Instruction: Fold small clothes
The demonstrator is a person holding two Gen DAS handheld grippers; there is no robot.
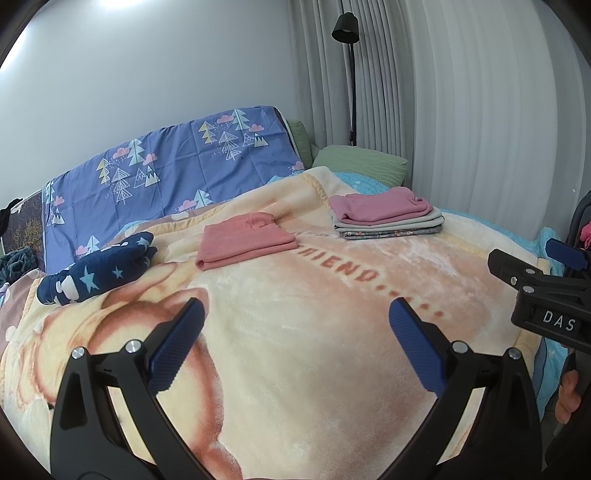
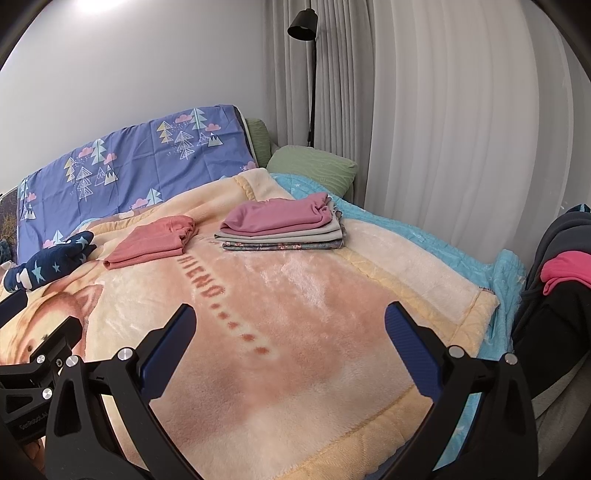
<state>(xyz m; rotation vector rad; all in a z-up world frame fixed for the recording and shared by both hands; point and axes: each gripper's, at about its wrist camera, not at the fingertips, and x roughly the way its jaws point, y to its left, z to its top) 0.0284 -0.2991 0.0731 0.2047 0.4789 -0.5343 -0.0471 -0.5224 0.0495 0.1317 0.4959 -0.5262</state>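
Left hand-held gripper (image 1: pixel 295 347): held above the blanket (image 1: pixel 314 332), jaws spread wide, nothing between them. Right hand-held gripper (image 2: pixel 288 343): likewise spread and empty, above the blanket's right half.

Folded salmon-pink garment (image 1: pixel 245 243): lay flat on the blanket, mid-bed, apart from both grippers.

Stack of folded clothes (image 1: pixel 388 216): stood to the right of the salmon piece, near the green pillow (image 1: pixel 362 162); mauve-pink item on top, grey layers beneath, a patterned one at the bottom.

Navy star-print garment (image 1: pixel 99 269): lay bunched and unfolded at the blanket's left edge.

Blue tree-print cover (image 1: pixel 166 173): draped behind the bed. Black floor lamp (image 1: pixel 347 29): stood by the grey curtains (image 1: pixel 461 110).

Dark and bright pink clothing (image 2: pixel 561 269): heaped off the bed's right side.
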